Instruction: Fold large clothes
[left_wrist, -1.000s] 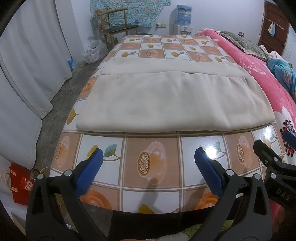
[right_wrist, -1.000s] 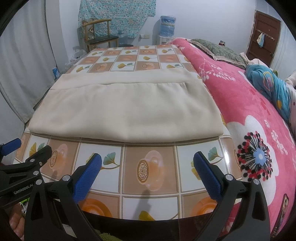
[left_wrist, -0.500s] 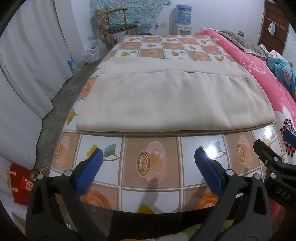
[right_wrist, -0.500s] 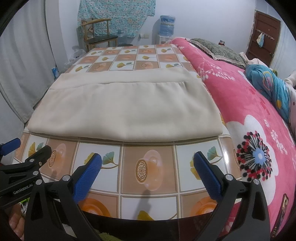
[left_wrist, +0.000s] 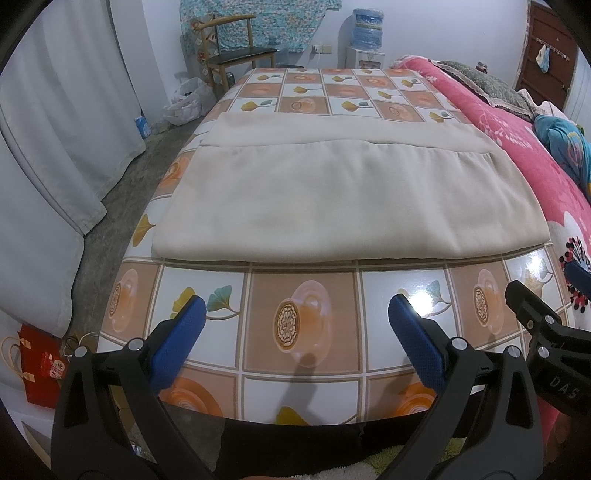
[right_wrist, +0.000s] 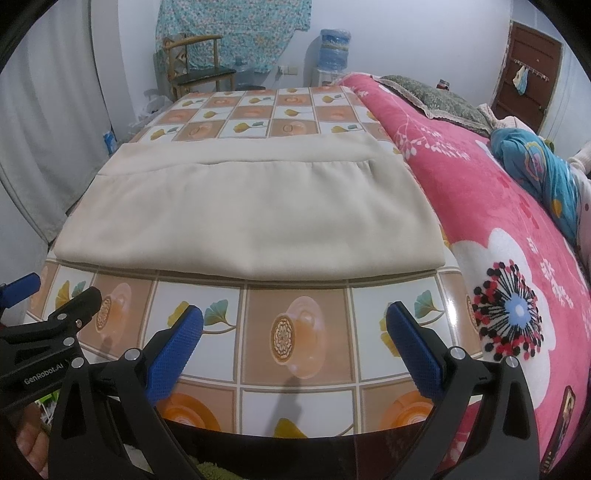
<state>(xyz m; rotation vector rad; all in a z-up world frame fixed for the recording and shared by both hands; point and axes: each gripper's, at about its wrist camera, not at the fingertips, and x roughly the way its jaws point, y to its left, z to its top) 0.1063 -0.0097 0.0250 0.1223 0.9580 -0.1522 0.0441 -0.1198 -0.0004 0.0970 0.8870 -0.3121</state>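
Observation:
A large beige cloth (left_wrist: 343, 195) (right_wrist: 251, 214) lies folded flat on the patterned table (left_wrist: 303, 325) (right_wrist: 295, 332), its near folded edge running across the width. My left gripper (left_wrist: 295, 314) hovers open over the table's near end, short of that edge, nothing between its blue pads. Beside it, my right gripper (right_wrist: 293, 317) is also open and holds nothing, equally short of the cloth. The right gripper's body (left_wrist: 546, 332) shows at the right of the left wrist view, and the left gripper's body (right_wrist: 48, 332) at the left of the right wrist view.
A bed with a pink floral blanket (right_wrist: 517, 229) (left_wrist: 554, 177) runs along the table's right side, a blue garment (right_wrist: 543, 170) on it. White curtains (left_wrist: 55, 147) hang left. A wooden chair (left_wrist: 236, 55), plastic bags (left_wrist: 188, 99) and a water dispenser (left_wrist: 365, 40) stand beyond the far end.
Almost nothing has moved. Both grippers stay open at the table's near end, and the cloth lies as before.

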